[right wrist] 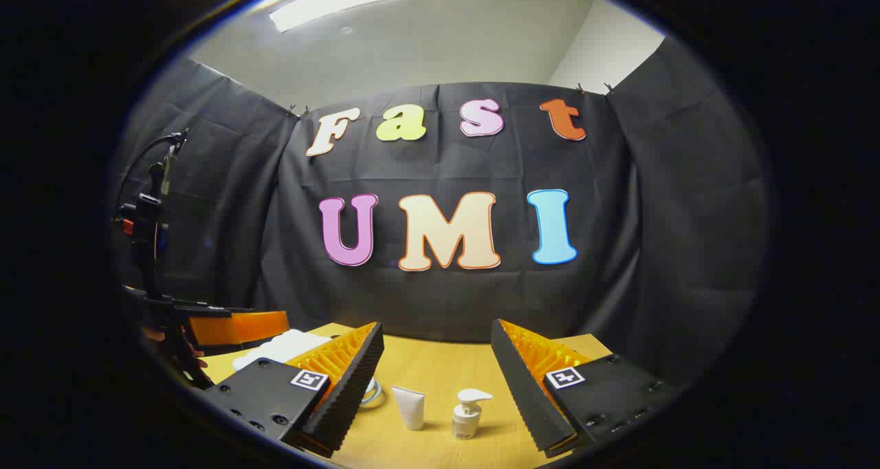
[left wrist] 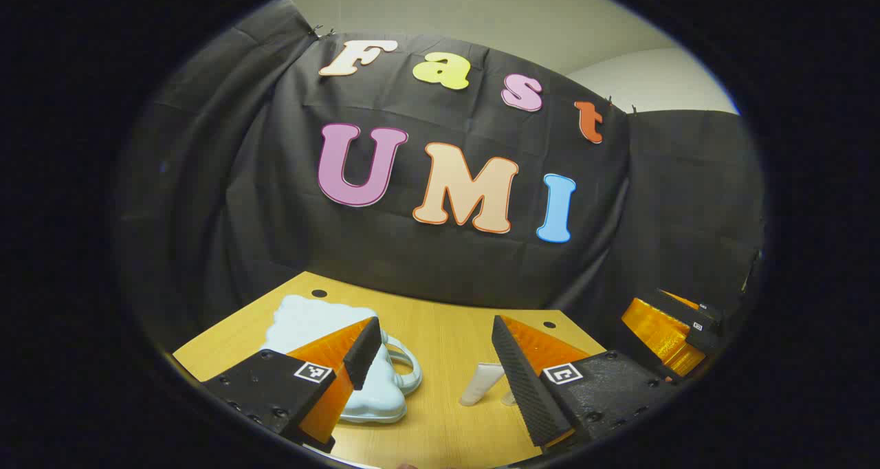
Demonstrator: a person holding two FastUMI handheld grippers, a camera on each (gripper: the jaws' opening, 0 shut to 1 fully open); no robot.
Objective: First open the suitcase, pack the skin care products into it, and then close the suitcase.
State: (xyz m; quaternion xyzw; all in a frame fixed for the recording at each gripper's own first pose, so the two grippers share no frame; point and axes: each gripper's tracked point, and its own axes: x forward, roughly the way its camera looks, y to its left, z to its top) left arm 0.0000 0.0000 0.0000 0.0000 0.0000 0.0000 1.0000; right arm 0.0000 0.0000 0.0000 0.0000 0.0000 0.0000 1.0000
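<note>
In the left gripper view, my left hand-held gripper (left wrist: 434,345) gapes empty above the table (left wrist: 447,331), the pale-blue suitcase (left wrist: 323,338) closed at 9 o'clock. In the right gripper view, my right hand-held gripper (right wrist: 434,352) gapes empty; tube (right wrist: 410,406) and pump bottle (right wrist: 468,414) stand at 6 o'clock.

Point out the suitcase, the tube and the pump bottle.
suitcase (left wrist: 302,321): left gripper view, on its pale blue shell.
tube (right wrist: 411,407): right gripper view, on its white body.
pump bottle (right wrist: 466,419): right gripper view, on its body below the pump head.
</note>
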